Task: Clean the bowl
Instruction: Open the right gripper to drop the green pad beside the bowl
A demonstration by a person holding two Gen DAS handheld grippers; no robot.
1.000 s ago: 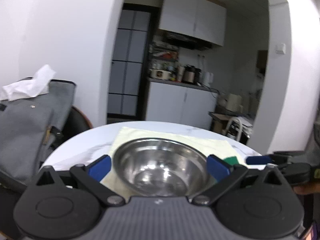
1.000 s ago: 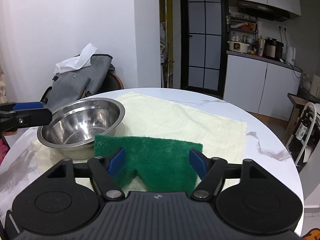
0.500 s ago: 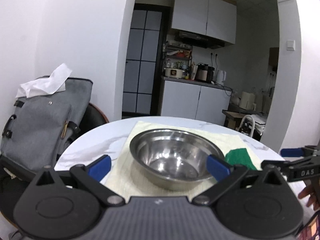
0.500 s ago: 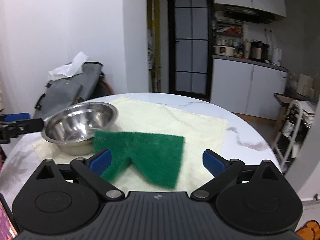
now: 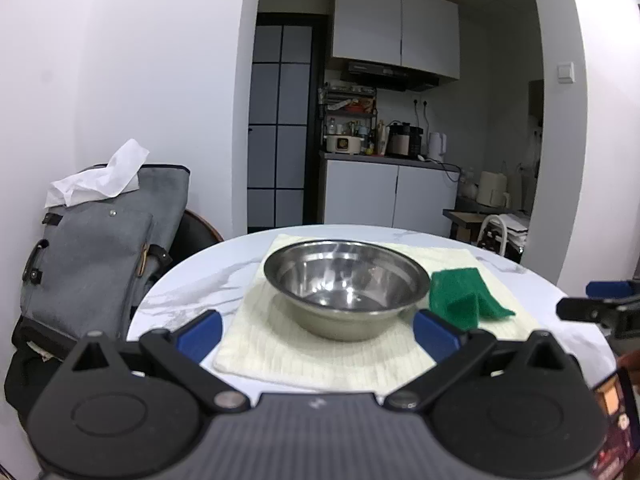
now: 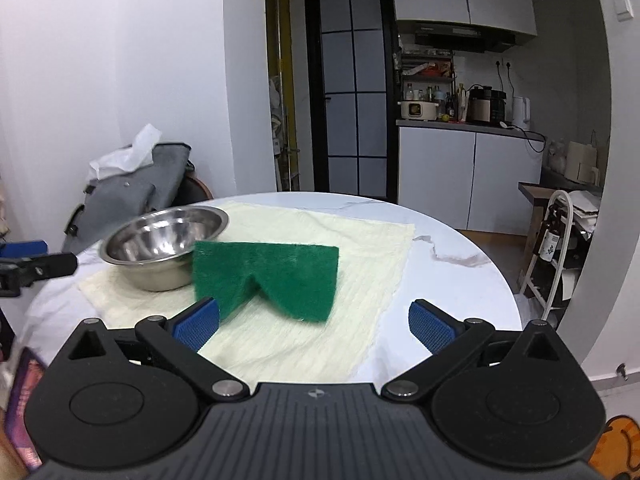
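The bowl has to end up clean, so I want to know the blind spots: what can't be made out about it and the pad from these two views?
- bowl: its base is hidden by its own wall in both views; glare on the steel masks any residue.
- scouring pad: the underside is hidden; its near corner is blurred behind a right gripper fingertip.
- cloth under the bowl: covered.

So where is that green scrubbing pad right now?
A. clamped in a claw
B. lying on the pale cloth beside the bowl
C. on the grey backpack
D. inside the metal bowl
B: the green scrubbing pad lies on the pale cloth beside the bowl, free of both claws.
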